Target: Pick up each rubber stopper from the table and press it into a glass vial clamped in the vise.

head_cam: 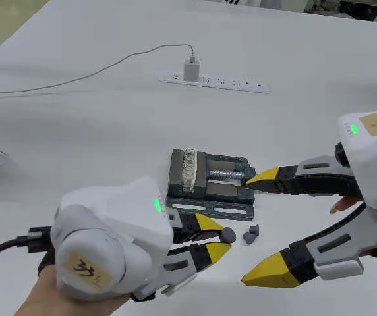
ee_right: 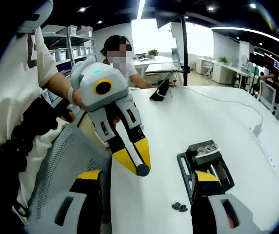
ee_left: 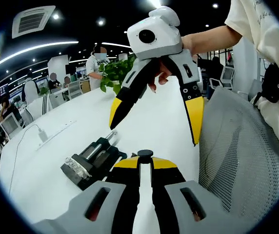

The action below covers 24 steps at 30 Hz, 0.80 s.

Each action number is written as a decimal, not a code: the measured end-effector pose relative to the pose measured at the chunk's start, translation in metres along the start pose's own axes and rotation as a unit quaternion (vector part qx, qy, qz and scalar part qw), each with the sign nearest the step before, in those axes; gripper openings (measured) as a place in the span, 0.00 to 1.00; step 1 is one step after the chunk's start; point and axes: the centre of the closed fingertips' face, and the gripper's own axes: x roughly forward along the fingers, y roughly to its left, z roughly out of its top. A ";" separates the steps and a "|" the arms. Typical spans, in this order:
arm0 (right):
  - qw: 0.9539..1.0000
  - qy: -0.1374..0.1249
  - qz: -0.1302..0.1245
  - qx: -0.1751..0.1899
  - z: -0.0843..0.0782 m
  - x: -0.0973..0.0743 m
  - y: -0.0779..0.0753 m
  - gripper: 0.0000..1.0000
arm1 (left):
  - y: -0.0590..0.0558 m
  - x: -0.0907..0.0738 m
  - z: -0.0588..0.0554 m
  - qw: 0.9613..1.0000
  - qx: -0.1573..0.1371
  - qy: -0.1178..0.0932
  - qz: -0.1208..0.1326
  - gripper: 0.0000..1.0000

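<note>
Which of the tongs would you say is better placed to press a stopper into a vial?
Left, probably: the left tongs are shut on a stopper close to the vise, while the right tongs hang open and empty.

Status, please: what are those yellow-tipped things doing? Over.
Left hand-held gripper shut on rubber stopper. Right hand-held gripper open, empty. Loose stoppers lie beside vise. Nothing blocking.

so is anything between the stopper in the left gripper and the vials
Nothing visible. The stopper in the left gripper is near the vise, clear up to the vials. The right gripper has one jaw at the screw end, off that path.
</note>
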 end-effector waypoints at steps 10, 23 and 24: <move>0.998 0.043 0.023 -0.034 -0.008 0.012 0.007 0.40 | -0.004 0.002 -0.005 1.000 -0.002 0.008 -0.007 0.04; 0.994 0.068 0.038 -0.076 -0.012 0.017 0.012 0.16 | -0.007 0.004 -0.012 1.000 -0.008 0.020 -0.014 0.04; 0.994 0.069 0.038 -0.079 -0.013 0.017 0.013 0.14 | -0.008 0.004 -0.013 1.000 -0.008 0.021 -0.015 0.04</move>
